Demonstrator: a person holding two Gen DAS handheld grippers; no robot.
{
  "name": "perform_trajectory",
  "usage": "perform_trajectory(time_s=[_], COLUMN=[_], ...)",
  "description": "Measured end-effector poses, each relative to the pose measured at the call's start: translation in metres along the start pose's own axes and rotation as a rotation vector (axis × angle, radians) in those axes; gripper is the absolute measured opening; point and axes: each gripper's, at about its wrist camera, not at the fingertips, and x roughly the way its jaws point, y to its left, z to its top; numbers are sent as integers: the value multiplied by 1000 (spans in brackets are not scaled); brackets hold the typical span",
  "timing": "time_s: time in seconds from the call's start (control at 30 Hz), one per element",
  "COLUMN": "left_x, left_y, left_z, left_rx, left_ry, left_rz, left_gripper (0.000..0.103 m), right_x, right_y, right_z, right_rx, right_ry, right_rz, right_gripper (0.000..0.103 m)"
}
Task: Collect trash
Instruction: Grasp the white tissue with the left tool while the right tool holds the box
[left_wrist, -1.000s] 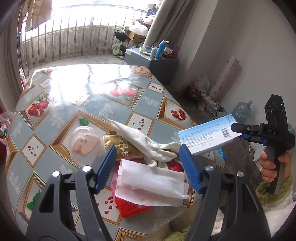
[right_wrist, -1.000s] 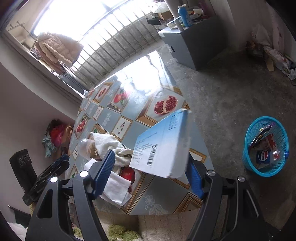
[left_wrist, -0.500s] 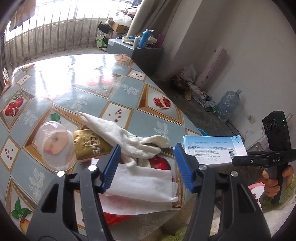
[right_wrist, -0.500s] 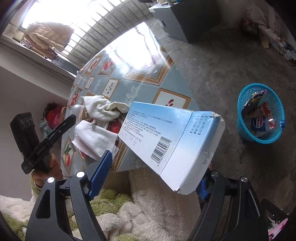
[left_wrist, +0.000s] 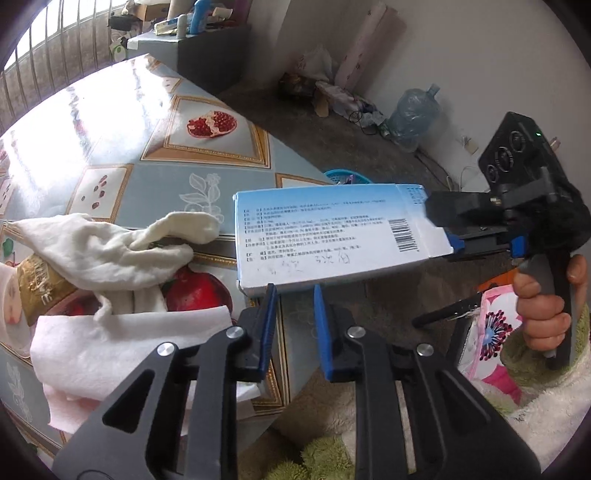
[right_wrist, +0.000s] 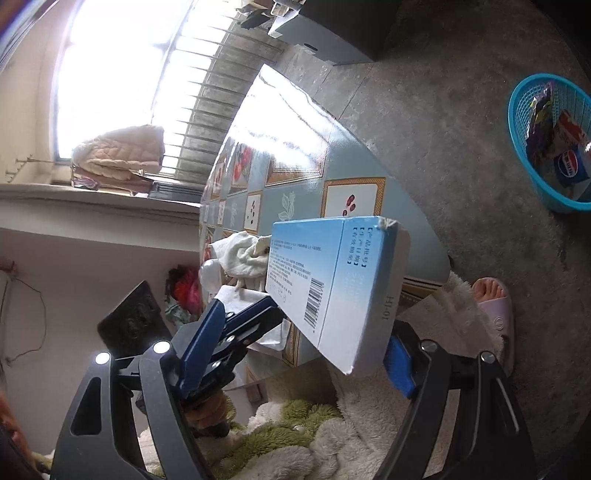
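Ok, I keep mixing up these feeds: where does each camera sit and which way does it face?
Left wrist: on the left hand-held gripper, facing down across the table; its jaws, just closing, hold nothing; the right hand shows.
Right wrist: on the right hand-held gripper, clamped on the blue box, facing the table and window; a sandalled foot shows.
Shared: blue box, white cloth, table.

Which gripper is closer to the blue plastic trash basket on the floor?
Right. The right gripper, clamping the blue-and-white cardboard box, hangs beyond the table edge toward the blue plastic trash basket. The left gripper sits over the table edge, beside that box.
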Motion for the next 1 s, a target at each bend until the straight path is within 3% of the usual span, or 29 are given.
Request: perform_trajectory(time_s=[0.2,0.3,0.47,0.63,0.87,1.0], left_x=[16,22,30,26,-12,-10], left_y=[5,9,13,17,27,23], left_z=[10,13,20,24,27,33], left_rx=[-43,-59,-84,-107,-147,-112], left_ry=[2,-10,-23,-36,-138,-153], left_rz=[49,69,94,116,150,109], left_gripper=[14,14,14,14,14,14], right_x=[-13,-25,-50,-26,13,22], right_y=[-3,0,11,8,11,9], right_z=[-16,-24,-23,-18,-19,-24], right_rx=[-51,-136,-227,-222,-230,-231], right_ry=[33,81,77,126,188,208], right_rz=[-10,-30,22,-6,-7,-28], right_gripper=[77,77,77,77,77,77])
